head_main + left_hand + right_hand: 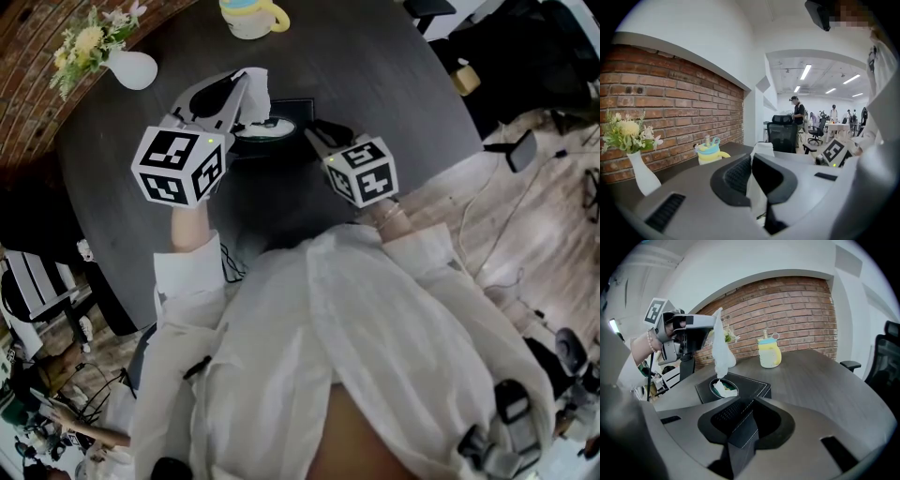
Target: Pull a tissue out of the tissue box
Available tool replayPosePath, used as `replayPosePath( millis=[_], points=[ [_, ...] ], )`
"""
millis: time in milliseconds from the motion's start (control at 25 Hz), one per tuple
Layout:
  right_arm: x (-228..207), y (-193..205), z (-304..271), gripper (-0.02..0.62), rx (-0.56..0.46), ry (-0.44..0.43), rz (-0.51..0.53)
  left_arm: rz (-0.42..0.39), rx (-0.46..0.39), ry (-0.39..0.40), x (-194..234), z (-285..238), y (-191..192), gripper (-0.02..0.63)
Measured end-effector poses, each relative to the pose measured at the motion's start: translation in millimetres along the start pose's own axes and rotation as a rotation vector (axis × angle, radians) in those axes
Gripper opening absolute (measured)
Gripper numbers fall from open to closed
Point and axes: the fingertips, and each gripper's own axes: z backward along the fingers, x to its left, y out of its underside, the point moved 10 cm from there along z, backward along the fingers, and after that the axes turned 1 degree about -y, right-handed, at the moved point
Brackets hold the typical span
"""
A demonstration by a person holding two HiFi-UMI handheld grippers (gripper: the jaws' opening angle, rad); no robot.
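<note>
Tissue point(720, 350) hangs limp from our left gripper point(712, 323), whose jaws are pinched tight on its top edge, with its tail reaching down to the oval mouth of the box point(750, 385) on the table point(825, 376). It is feather-light, soft and easy to tear, so we judge a hold well into the sheet safer than one at a thin corner. Our right gripper point(751, 404) is clamped on the box's near corner, which should stop so light a box from lifting.

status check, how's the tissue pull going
Left gripper shut on tissue, above tissue box. Right gripper shut on box corner. Tissue tail at opening. Path clear.
</note>
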Motion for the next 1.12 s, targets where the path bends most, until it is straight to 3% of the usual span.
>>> replayPosePath(
  millis=[680, 960, 1120],
  points=[
    [3.3, -4.1, 6.9, 0.072, 0.007, -0.017, -0.024, 0.056, -0.047, -0.065, -9.0, 34.4, 1.2, 0.01],
    [17.4, -31.7, 27.3, 0.069, -0.091, -0.105, -0.012, 0.151, -0.074, -0.066, -14.8, 49.2, 6.2, 0.01],
    [30.9, -41.5, 34.7, 0.062, -0.133, -0.186, -0.012, 0.163, -0.057, -0.095, -21.4, 55.1, 6.9, 0.01]
  ],
)
